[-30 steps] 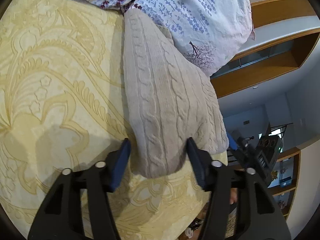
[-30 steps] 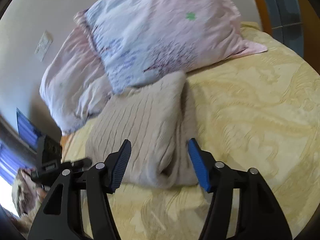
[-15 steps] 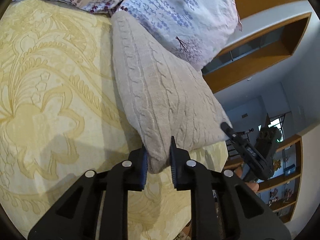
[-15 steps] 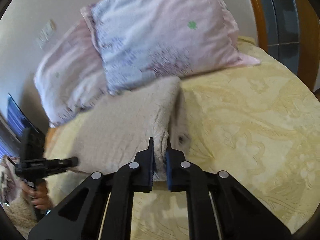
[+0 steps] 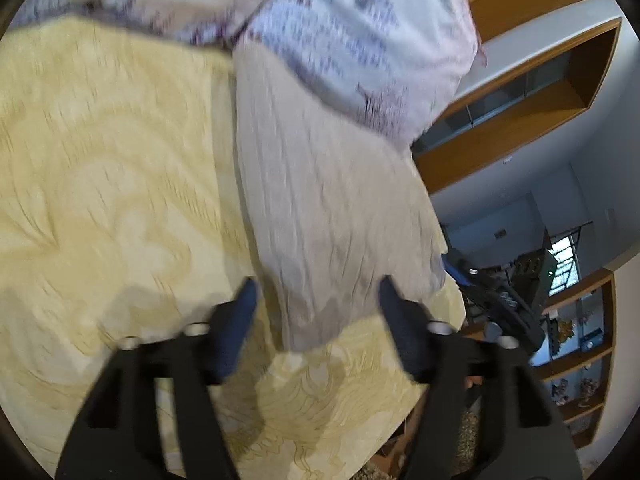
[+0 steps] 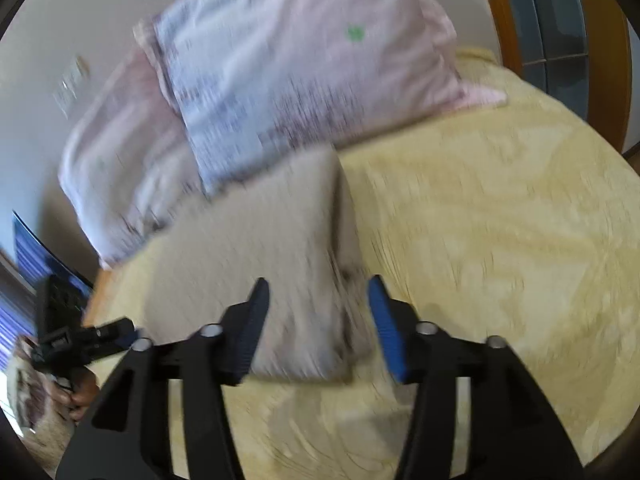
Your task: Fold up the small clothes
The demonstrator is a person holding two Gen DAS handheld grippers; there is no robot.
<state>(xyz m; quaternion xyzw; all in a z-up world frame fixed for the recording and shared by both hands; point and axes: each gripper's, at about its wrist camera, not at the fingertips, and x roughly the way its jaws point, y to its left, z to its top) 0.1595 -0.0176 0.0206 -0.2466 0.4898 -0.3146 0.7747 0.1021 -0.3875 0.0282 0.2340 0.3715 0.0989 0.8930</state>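
The bed (image 5: pixel 100 208), under its yellow patterned bedspread, carries everything here, with two floral pillows (image 6: pixel 280 80) at its head. The folded beige cable-knit sweater (image 5: pixel 328 208) lies on the bedspread, its far end touching the nearer pillow and its near edge toward both tools. Half a second ago each tool was pinching that near edge; now both have just been opening, and the knit lies flat again. The left tool (image 5: pixel 316 304) stands spread, its fingers on either side of the sweater's near corner without pressing it. The right tool (image 6: pixel 318 312) is likewise spread astride the other near corner, where the folded layers (image 6: pixel 344 280) show at the side. Judging from this, the sweater is released where it lies, and the fold looks complete or nearly so. Both views are blurred.
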